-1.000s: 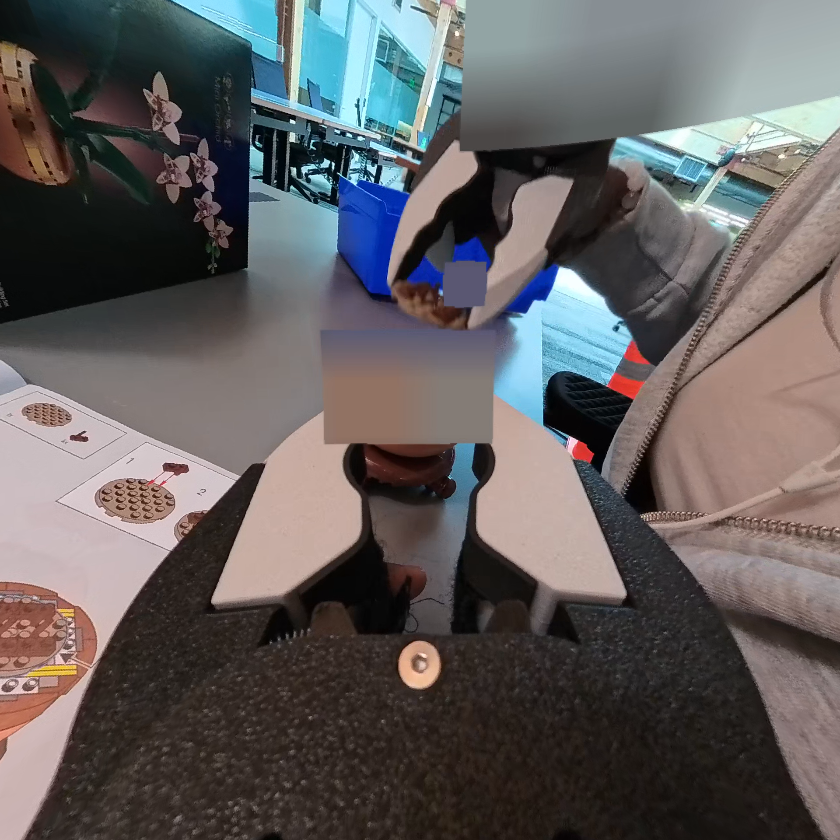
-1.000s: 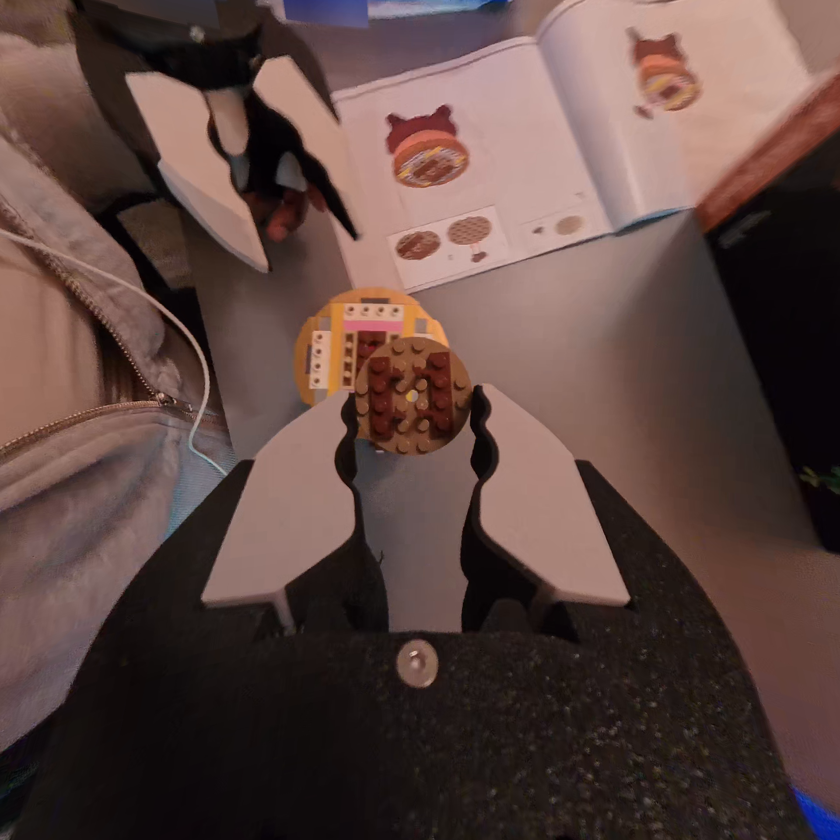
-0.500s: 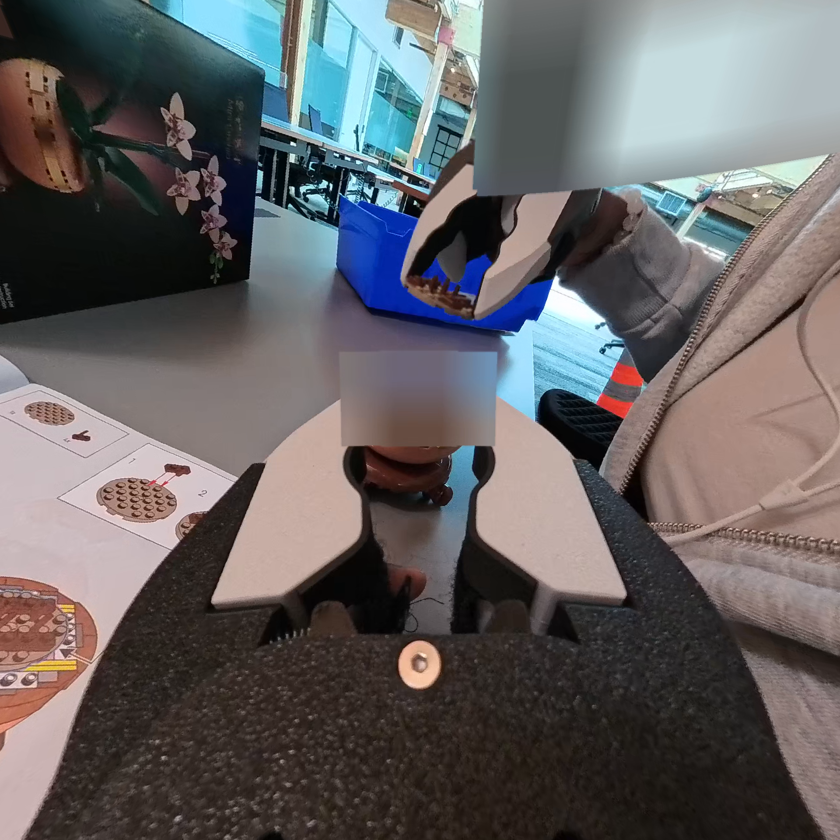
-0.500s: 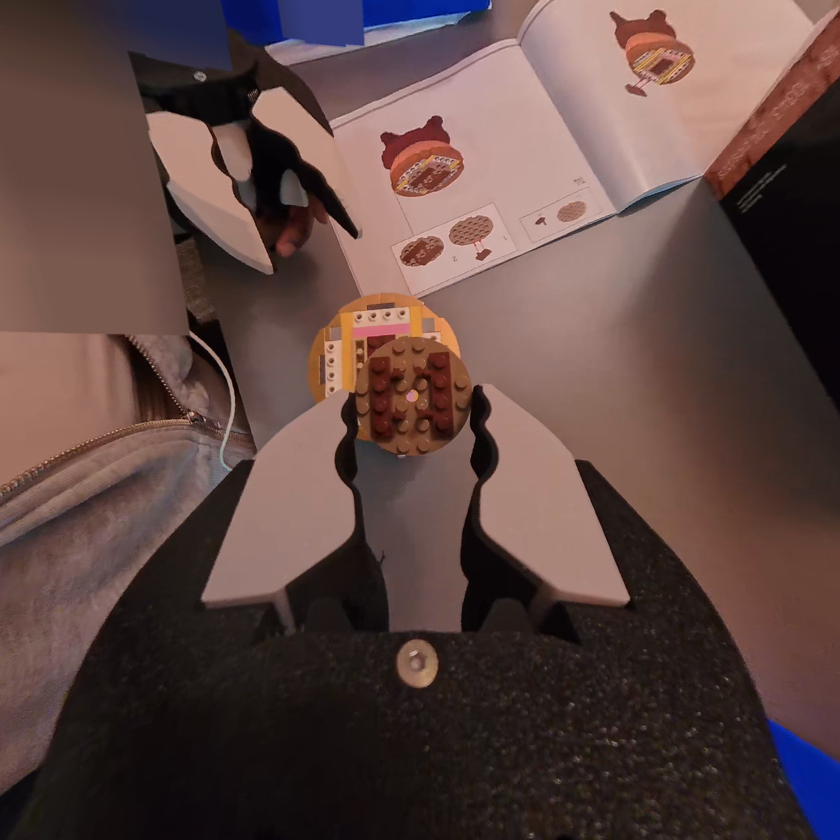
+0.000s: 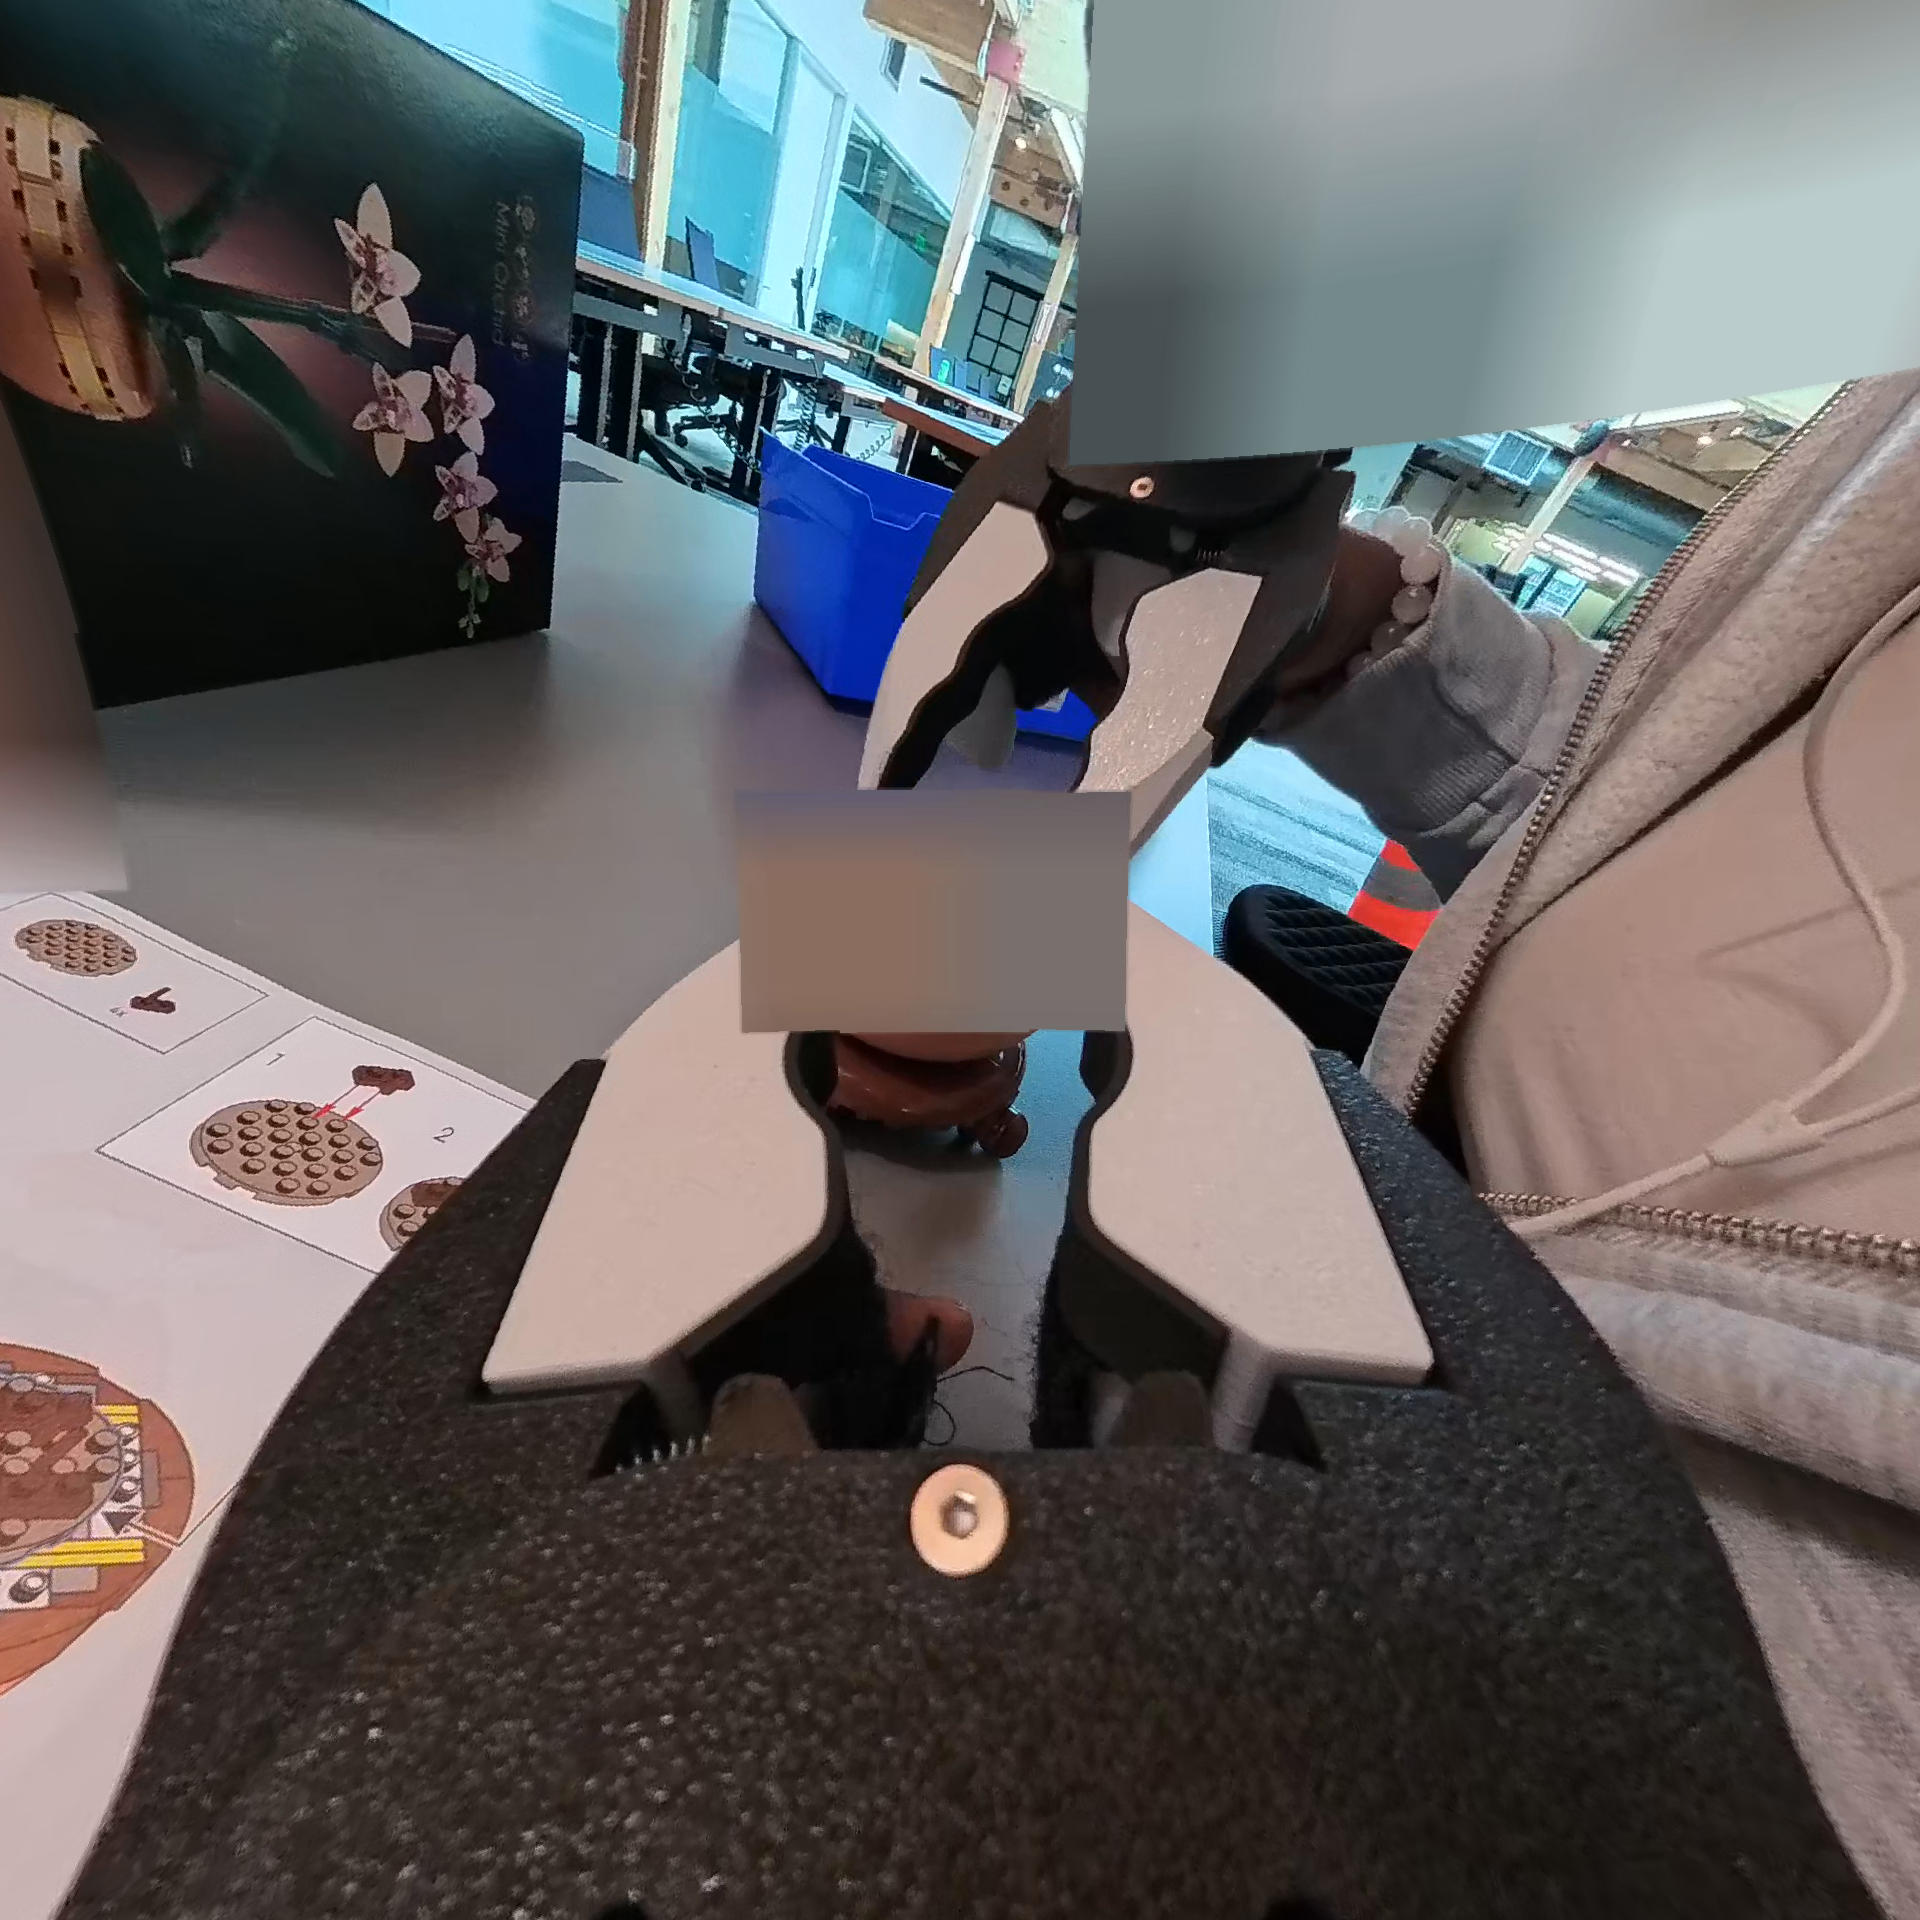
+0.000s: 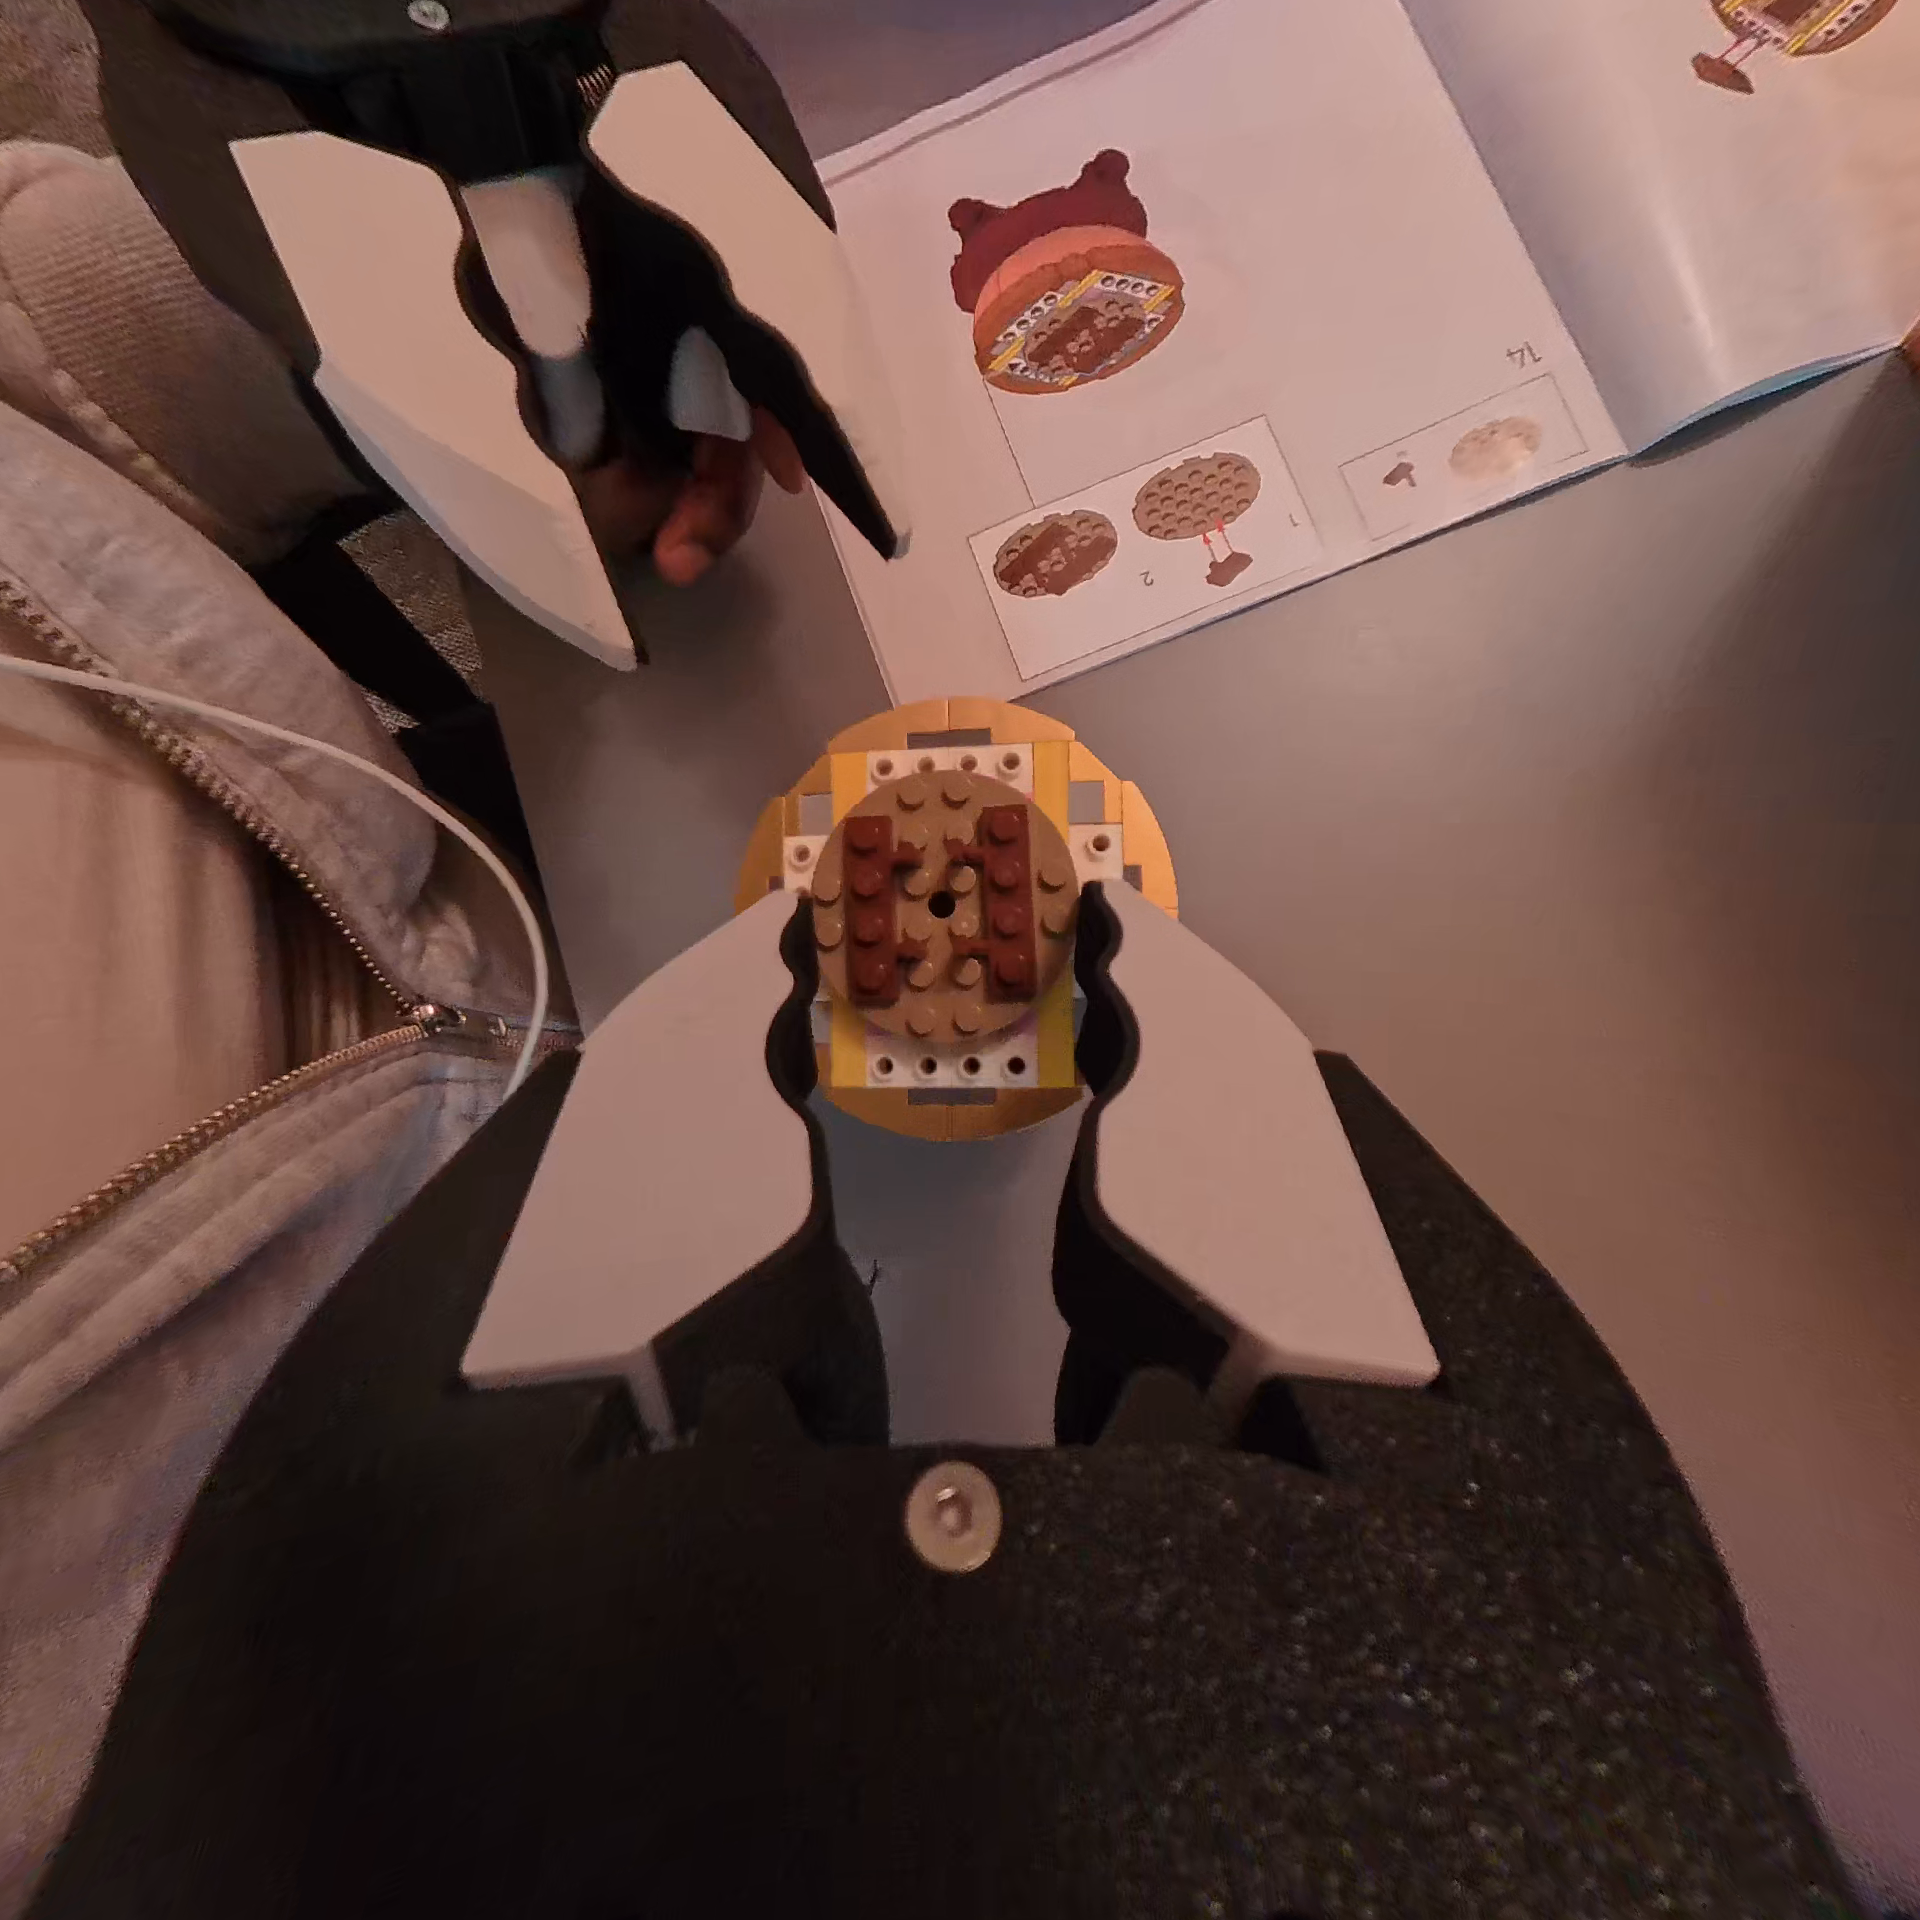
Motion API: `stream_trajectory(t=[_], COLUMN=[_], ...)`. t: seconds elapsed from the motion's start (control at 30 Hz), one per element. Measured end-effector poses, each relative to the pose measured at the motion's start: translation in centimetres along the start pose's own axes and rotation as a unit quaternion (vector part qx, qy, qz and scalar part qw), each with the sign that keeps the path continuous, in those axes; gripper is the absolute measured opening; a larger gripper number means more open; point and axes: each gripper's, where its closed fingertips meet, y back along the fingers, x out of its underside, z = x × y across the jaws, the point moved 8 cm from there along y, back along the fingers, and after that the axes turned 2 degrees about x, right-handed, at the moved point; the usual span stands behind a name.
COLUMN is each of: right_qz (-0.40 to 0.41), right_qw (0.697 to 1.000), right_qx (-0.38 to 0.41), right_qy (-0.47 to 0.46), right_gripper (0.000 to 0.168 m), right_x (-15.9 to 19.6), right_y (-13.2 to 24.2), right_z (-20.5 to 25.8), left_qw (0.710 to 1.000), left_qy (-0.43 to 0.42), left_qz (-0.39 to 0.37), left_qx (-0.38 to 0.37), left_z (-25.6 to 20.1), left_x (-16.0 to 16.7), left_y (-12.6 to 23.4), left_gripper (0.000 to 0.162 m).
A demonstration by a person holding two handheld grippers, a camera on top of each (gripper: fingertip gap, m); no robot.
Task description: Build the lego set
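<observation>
While the right gripper (image 6: pixel 940 925) clasps a round tan plate (image 6: pixel 940 914) by its rim, studs face the camera and the two dark brown bars (image 6: pixel 873 914) on it run lengthwise away from the wrist, directly above the round tan pot base (image 6: pixel 956 1117) on the grey table (image 6: pixel 1455 831). Beyond, the left gripper (image 6: pixel 764 603) hangs parted and empty beside the open instruction booklet (image 6: pixel 1247 260). From its own view the base (image 5: pixel 914 1096) sits between its fingers (image 5: pixel 686 1174), contact hidden; the blue bin (image 5: pixel 831 561) and set box (image 5: pixel 260 364) stand farthest.
</observation>
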Motion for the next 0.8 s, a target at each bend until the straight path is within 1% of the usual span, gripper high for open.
stream_trajectory(t=[0.33, 0.4, 0.5, 0.6, 0.8], right_qz=[0.01, 0.008, 0.009, 0.007, 0.003], right_qw=[1.0, 1.0, 1.0, 1.0, 1.0], right_qx=[0.002, 0.002, 0.002, 0.004, 0.001], right_qy=[0.001, -0.001, 0.001, 0.0, -0.002], right_gripper=[0.047, 0.047, 0.047, 0.047, 0.047], right_x=[0.0, 0.0, 0.1, 0.1, 0.2], right_y=[-0.2, -0.2, -0.1, 0.0, -0.1], right_z=[0.2, 0.2, 0.1, -0.1, 0.0], left_qw=[1.0, 0.999, 0.996, 0.991, 0.987], left_qy=[-0.006, -0.026, -0.073, -0.112, -0.132], left_qz=[0.007, 0.019, 0.049, 0.076, 0.09], left_qx=[0.004, 0.003, 0.002, 0.009, 0.011], left_z=[-0.1, -0.3, -0.7, -0.9, -0.6], left_x=[0.0, -0.1, -0.4, -1.0, -1.4], left_y=[-0.2, -0.5, -1.0, -1.8, -2.5], left_gripper=[0.044, 0.043, 0.037, 0.037, 0.038])
